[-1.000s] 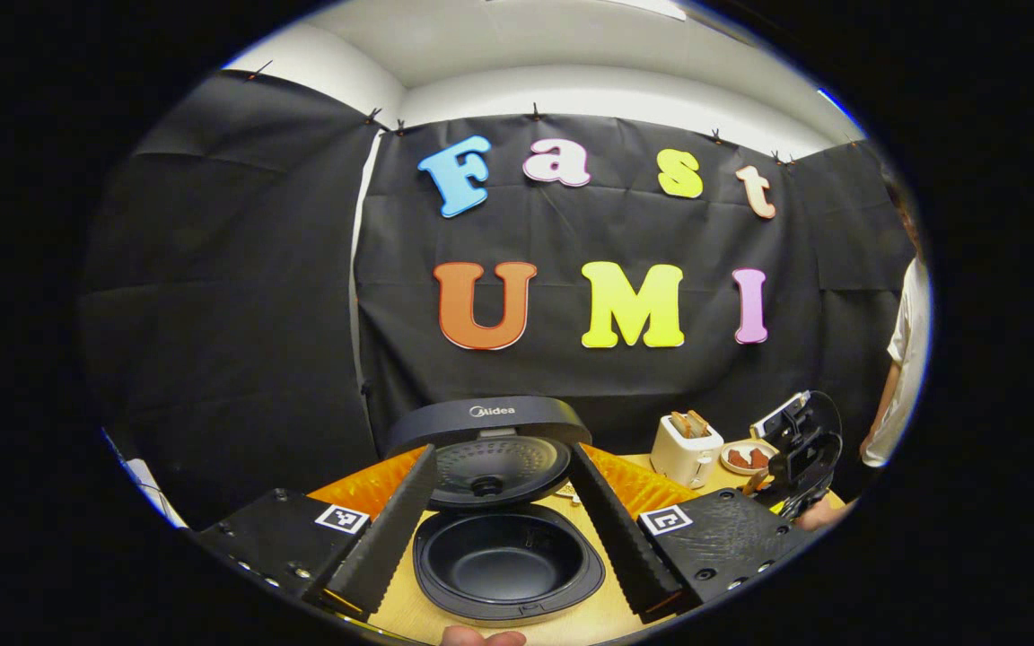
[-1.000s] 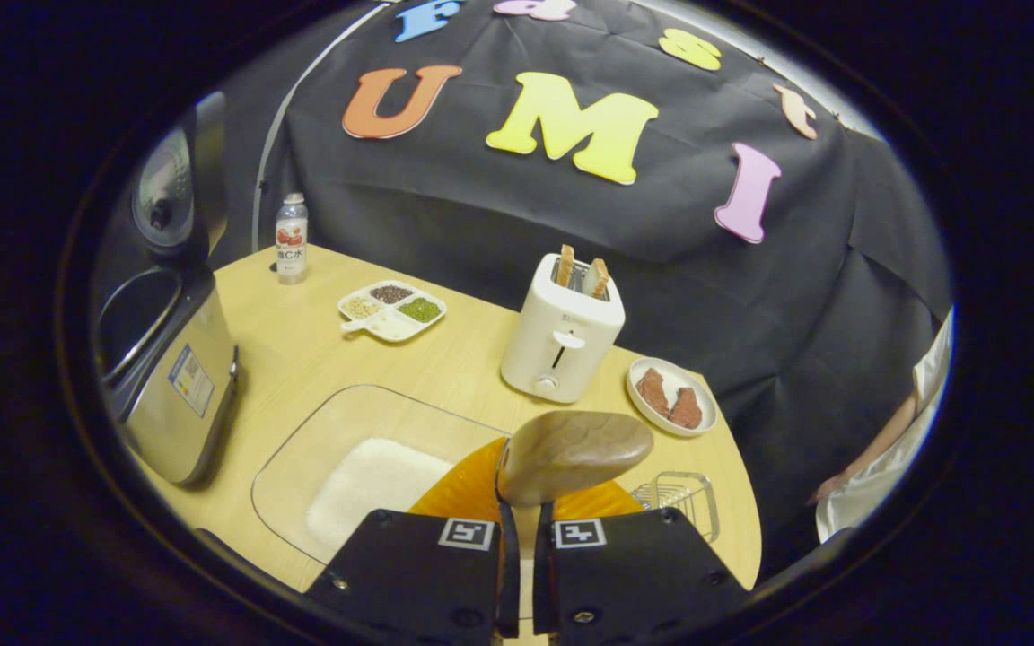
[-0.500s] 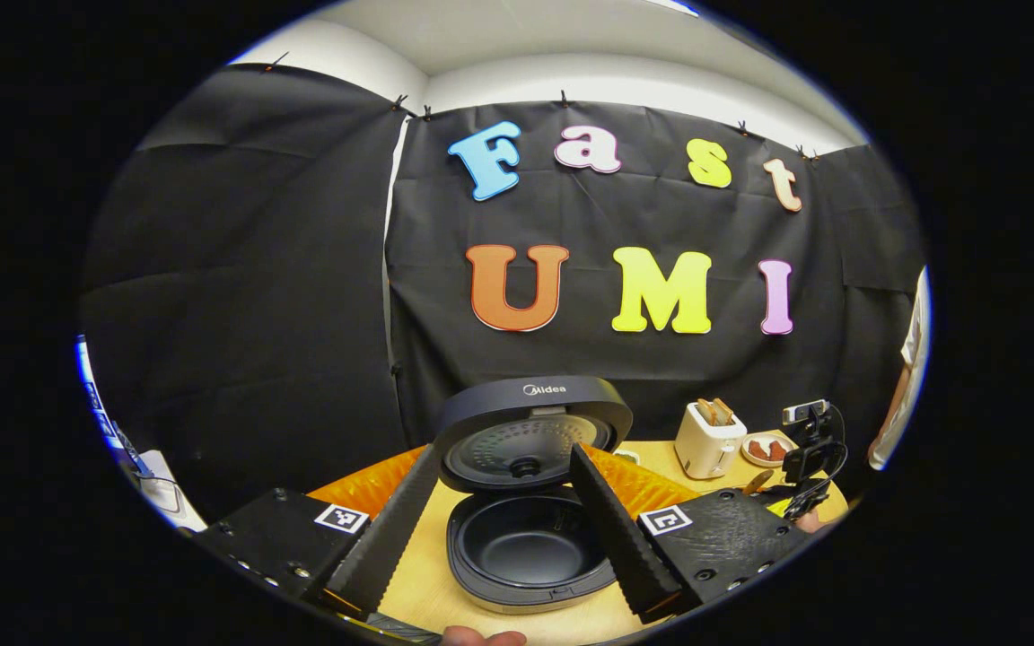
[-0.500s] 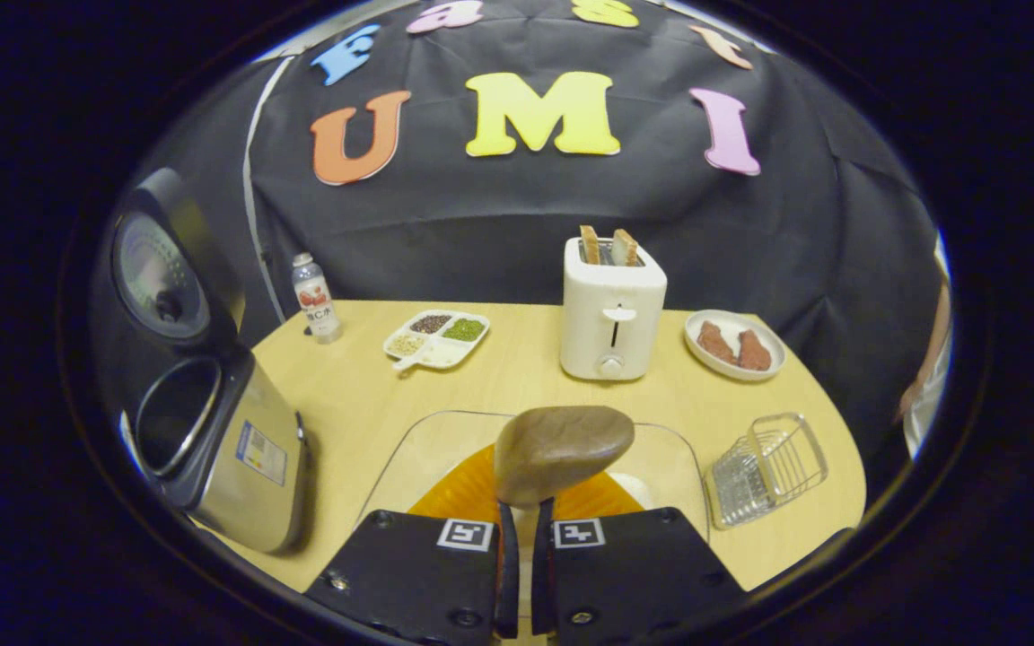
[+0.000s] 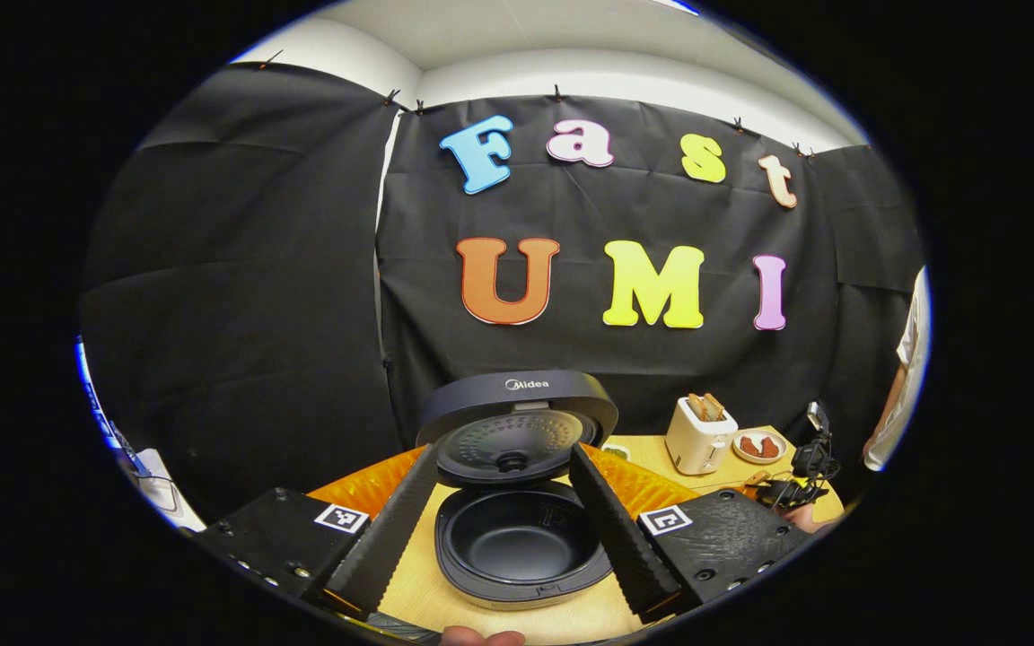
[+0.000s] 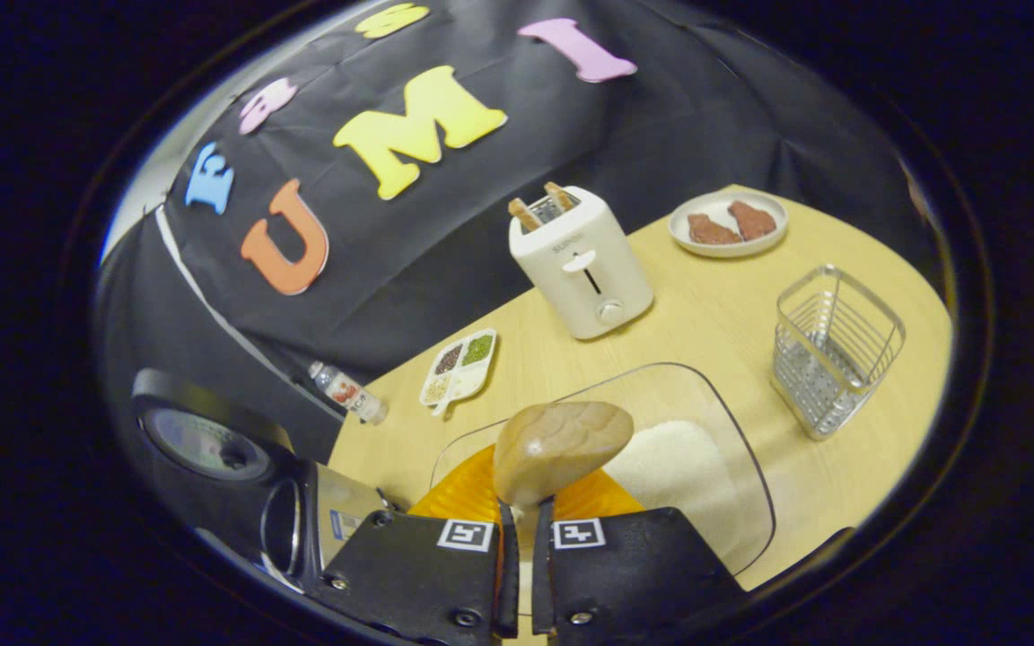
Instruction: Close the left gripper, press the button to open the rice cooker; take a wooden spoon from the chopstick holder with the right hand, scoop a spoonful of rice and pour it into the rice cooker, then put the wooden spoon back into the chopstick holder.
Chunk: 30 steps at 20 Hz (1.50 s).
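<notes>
- The right hand-held gripper (image 6: 517,538) is pinching the wooden spoon (image 6: 560,440) low on its handle, fingers pressed nearly together, with the spoon's bowl standing up just above the glass tray (image 6: 732,440) of white rice (image 6: 674,462).
- The left hand-held gripper (image 5: 503,525) is spread wide, holding nothing, framing the rice cooker (image 5: 521,547), whose lid (image 5: 517,417) stands open over a dark inner pot.
- The wire chopstick holder (image 6: 831,350) sits on the tabletop (image 6: 714,305) right of the tray, near the toaster (image 6: 580,265).
- The spoon looks stiff, light and smooth; a firm grip on the handle should stop it twisting when it digs in.
- Rice is loose and spills easily, so the bowl probably needs keeping level on the way to the cooker.
- Whether any rice is in the bowl now is hard to tell; it looks bare.
</notes>
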Motion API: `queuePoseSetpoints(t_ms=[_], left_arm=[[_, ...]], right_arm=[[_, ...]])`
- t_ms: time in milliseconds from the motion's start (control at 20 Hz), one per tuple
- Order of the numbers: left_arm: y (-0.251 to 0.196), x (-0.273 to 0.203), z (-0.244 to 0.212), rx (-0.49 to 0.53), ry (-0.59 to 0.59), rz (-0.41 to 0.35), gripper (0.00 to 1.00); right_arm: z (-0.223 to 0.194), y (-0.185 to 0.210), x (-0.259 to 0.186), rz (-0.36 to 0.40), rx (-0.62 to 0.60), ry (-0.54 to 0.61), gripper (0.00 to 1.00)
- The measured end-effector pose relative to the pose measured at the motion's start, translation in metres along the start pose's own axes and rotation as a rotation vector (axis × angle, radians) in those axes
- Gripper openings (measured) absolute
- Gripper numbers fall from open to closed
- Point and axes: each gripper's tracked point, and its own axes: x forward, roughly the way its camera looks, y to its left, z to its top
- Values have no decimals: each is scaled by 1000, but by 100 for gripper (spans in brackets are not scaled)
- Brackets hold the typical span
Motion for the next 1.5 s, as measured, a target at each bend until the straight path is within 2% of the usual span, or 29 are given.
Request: queuePoseSetpoints(t_ms=[150, 350, 550, 850, 950, 1000, 1050, 1350, 1450, 1500], left_arm=[[-8, -1, 2, -4, 5, -7, 94], [-22, -1, 2, 2, 10, -13, 94], [-33, -2, 2, 4, 10, -20, 94], [-39, -8, 3, 7, -4, -2, 94], [-38, -11, 4, 14, -13, 3, 94], [-38, -12, 3, 15, -19, 5, 94], [-38, -13, 5, 16, -27, 4, 94], [-26, -25, 7, -2, -59, 12, 94], [-12, -29, 6, -14, -62, 26, 94], [-6, -31, 5, -19, -63, 32, 94]], right_arm=[[5, -18, 7, 45, 194, 18, 11], [13, -22, -1, 122, 366, 8, 11], [26, -23, -16, 169, 444, -12, 11], [57, -22, -54, 283, 559, -41, 11], [68, -18, -65, 302, 567, -54, 11], [73, -14, -70, 308, 568, -57, 14], [78, -7, -75, 324, 574, -61, 10], [96, 56, -97, 453, 670, -67, 11], [89, 78, -98, 469, 646, -48, 10], [84, 90, -98, 473, 620, -34, 6]])
